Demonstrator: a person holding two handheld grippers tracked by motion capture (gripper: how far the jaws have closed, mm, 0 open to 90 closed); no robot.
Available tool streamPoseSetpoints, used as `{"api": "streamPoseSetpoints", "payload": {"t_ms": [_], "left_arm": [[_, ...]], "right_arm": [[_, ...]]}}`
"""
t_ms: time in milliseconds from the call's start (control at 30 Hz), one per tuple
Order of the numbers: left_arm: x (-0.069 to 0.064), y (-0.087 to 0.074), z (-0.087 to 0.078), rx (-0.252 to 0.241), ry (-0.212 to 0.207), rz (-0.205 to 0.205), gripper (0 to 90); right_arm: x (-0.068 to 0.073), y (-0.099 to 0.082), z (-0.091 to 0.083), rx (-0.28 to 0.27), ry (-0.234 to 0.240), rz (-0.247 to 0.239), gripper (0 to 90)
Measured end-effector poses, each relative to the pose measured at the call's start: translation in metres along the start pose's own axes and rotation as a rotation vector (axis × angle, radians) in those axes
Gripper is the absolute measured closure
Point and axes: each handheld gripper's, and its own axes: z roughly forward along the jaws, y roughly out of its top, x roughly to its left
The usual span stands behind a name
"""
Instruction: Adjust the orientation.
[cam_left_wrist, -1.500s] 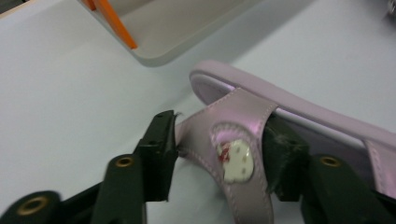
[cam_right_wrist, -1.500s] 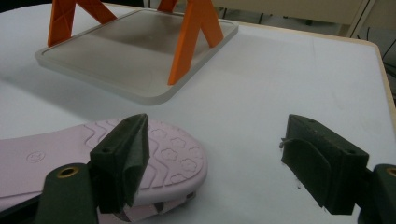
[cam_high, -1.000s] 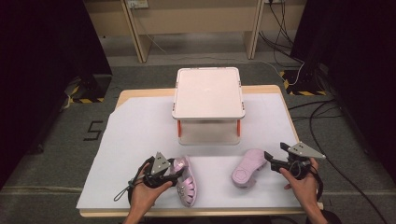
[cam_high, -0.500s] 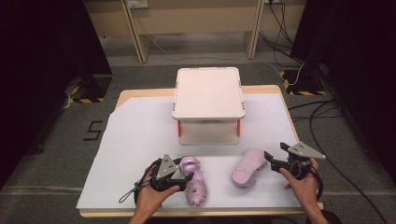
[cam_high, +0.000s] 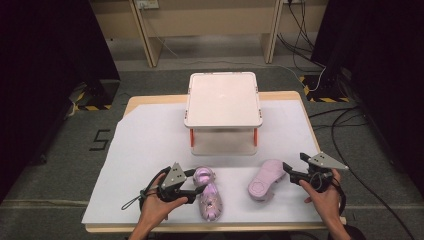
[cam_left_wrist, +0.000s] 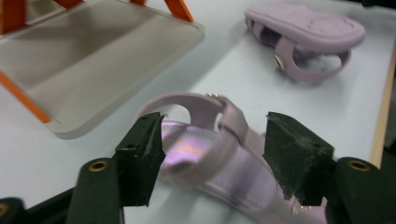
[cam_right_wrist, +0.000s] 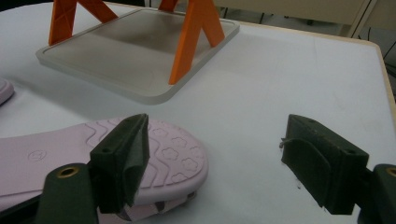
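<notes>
Since a second ago the left gripper (cam_high: 196, 189) has shifted along the upright pink sandal (cam_high: 208, 194) near the desk's front edge, left of centre, and the sandal has turned: it lay angled beside the tool, and now it points more squarely toward the shelf rack (cam_high: 223, 100), heel strap away from the person. The jaws have just been closing in a little after widening. In the left gripper view the two black pads straddle the sandal's (cam_left_wrist: 212, 163) strap and instep with a gap on each side, so the tool stands fairly wide and presses on nothing. I judge this a re-aim for a cleaner hold, not yet a grip.

The right gripper (cam_high: 292, 172) hangs still, jaws wide and holding nothing, just beside the second pink sandal (cam_high: 265, 180), which lies sole up right of centre. In the right gripper view one pad sits over the toe of that flower-patterned sole (cam_right_wrist: 116, 154) and the other over bare white cover.

The upright sandal sits close to the front edge of the desk (cam_high: 215, 227), so a pull toward the person risks tipping it off. Open white cover stretches between both sandals and the rack's lower tray (cam_right_wrist: 126, 56), and wide to the left. The right hand (cam_high: 325, 197) is near the front right corner, with little room outward.
</notes>
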Motion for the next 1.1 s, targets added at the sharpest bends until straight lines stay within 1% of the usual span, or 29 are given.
{"api": "streamPoseSetpoints", "payload": {"t_ms": [33, 67, 133, 167, 200, 233, 267, 300, 333, 367, 433, 467, 500, 533, 567, 600, 633, 667, 700, 733, 767, 833, 867, 900, 933, 1000, 1033, 1067, 1100], "left_arm": [[0.000, 0.000, 0.002, 0.008, -0.009, 0.013, 39.6], [-0.001, 0.003, 0.006, 0.021, -0.034, 0.054, 44.0], [-0.001, 0.005, 0.011, 0.038, -0.068, 0.071, 46.3], [-0.001, 0.006, 0.013, 0.055, -0.080, 0.085, 46.6], [-0.001, 0.006, 0.013, 0.055, -0.080, 0.085, 48.4], [-0.001, 0.006, 0.017, 0.059, -0.096, 0.086, 50.8], [0.000, 0.006, 0.018, 0.056, -0.106, 0.078, 50.8], [0.002, 0.006, 0.018, 0.066, -0.120, 0.061, 51.3], [0.003, 0.007, 0.018, 0.066, -0.121, 0.047, 54.1], [0.005, 0.007, 0.017, 0.071, -0.120, 0.032, 60.7], [0.005, 0.007, 0.016, 0.075, -0.119, 0.029, 65.5], [0.005, 0.007, 0.016, 0.070, -0.108, 0.025, 65.5], [0.003, 0.007, 0.013, 0.051, -0.088, 0.009, 70.4], [0.003, 0.008, 0.011, 0.043, -0.086, -0.010, 76.5], [0.002, 0.008, 0.008, 0.042, -0.083, -0.024, 77.2], [0.000, 0.009, 0.005, 0.042, -0.068, -0.033, 78.9], [-0.003, 0.009, -0.002, 0.046, -0.047, -0.045, 79.5], [-0.003, 0.009, -0.002, 0.046, -0.047, -0.045, 79.8], [-0.002, 0.006, -0.008, 0.028, -0.027, -0.102, 80.1], [-0.002, 0.006, -0.008, 0.028, -0.027, -0.102, 80.2], [0.000, 0.003, -0.013, 0.018, -0.010, -0.138, 80.2], [0.004, -0.003, -0.019, 0.019, 0.017, -0.169, 80.3], [0.004, -0.003, -0.019, 0.019, 0.017, -0.169, 79.8], [0.004, -0.006, -0.022, 0.039, 0.040, -0.172, 78.7], [0.004, -0.006, -0.022, 0.039, 0.040, -0.172, 77.7], [0.004, -0.009, -0.027, 0.041, 0.035, -0.191, 77.4], [0.001, -0.011, -0.032, 0.041, 0.029, -0.211, 76.6], [0.001, -0.011, -0.032, 0.041, 0.029, -0.211, 75.7], [0.000, -0.012, -0.034, 0.033, 0.022, -0.227, 75.7]], "right_arm": [[0.000, 0.000, 0.000, 0.000, 0.000, -0.001, 23.8], [0.000, 0.000, 0.000, 0.000, 0.000, 0.000, 23.8], [0.000, 0.000, 0.000, 0.001, -0.001, 0.000, 23.8], [0.000, 0.000, 0.000, 0.001, -0.001, 0.000, 23.8], [0.000, 0.000, 0.000, 0.001, -0.001, 0.000, 23.8], [0.000, 0.000, 0.000, 0.000, 0.001, -0.003, 23.9], [0.000, 0.000, 0.000, 0.000, 0.001, -0.003, 23.9], [0.000, 0.000, 0.000, 0.000, 0.001, -0.003, 23.9], [0.000, 0.000, 0.000, 0.000, 0.001, -0.004, 24.0], [0.000, 0.000, 0.000, 0.000, 0.002, -0.005, 24.0], [0.000, 0.000, 0.000, 0.000, 0.002, -0.005, 24.1], [0.000, 0.000, 0.000, 0.000, 0.002, -0.005, 24.1], [0.000, 0.000, 0.000, 0.000, 0.002, -0.003, 24.1], [0.000, 0.000, 0.000, 0.000, 0.002, -0.001, 24.1], [0.000, 0.000, 0.000, -0.001, 0.003, 0.000, 24.1], [0.000, 0.000, 0.000, -0.002, 0.002, -0.002, 24.1], [0.000, 0.000, 0.000, -0.001, 0.003, -0.002, 24.2], [0.000, 0.000, 0.000, -0.001, 0.003, -0.002, 24.2], [-0.001, 0.000, 0.000, -0.001, 0.004, -0.003, 24.2], [-0.001, 0.000, 0.000, -0.001, 0.004, -0.003, 24.2], [-0.001, 0.000, 0.000, -0.003, 0.005, -0.002, 24.2], [0.000, 0.000, 0.000, -0.002, 0.005, 0.001, 24.1], [0.000, 0.000, 0.000, -0.002, 0.004, -0.001, 24.2], [0.000, 0.000, 0.000, -0.001, 0.004, -0.001, 24.1], [0.000, 0.000, 0.000, -0.001, 0.004, -0.001, 24.1], [0.000, 0.000, 0.000, 0.002, 0.003, -0.002, 24.1], [0.000, 0.000, 0.000, 0.001, 0.002, -0.004, 24.1], [0.000, 0.000, 0.000, 0.001, 0.002, -0.004, 24.1], [0.000, 0.000, 0.000, 0.001, 0.002, -0.003, 24.1]]}}
